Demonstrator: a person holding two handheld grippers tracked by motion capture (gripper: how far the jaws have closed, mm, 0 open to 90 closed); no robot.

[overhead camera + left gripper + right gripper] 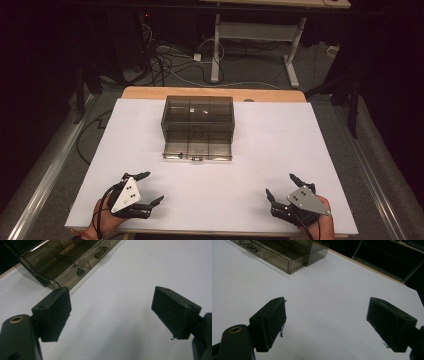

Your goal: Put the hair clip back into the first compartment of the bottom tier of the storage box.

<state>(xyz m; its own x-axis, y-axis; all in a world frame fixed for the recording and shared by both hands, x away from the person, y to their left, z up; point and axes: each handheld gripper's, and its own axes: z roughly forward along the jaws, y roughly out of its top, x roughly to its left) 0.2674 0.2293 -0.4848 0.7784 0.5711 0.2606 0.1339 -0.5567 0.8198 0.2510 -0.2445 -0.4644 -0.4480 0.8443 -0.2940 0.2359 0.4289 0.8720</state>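
Resting both grippers, left (pixel 145 189) and right (pixel 281 188), jaws wide and empty, you have yet to touch the smoky transparent plastic drawer box (pixel 198 127), its drawer pulled out.

Smoky clear drawer box (pixel 198 128), drawer open

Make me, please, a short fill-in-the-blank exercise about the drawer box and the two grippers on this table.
1. The drawer of the smoky clear box is pulled ____.
2. The left gripper has its jaws ____.
3. The right gripper holds ____.
4. The box stands on a ____ table top.

Missing words: open; open; nothing; white
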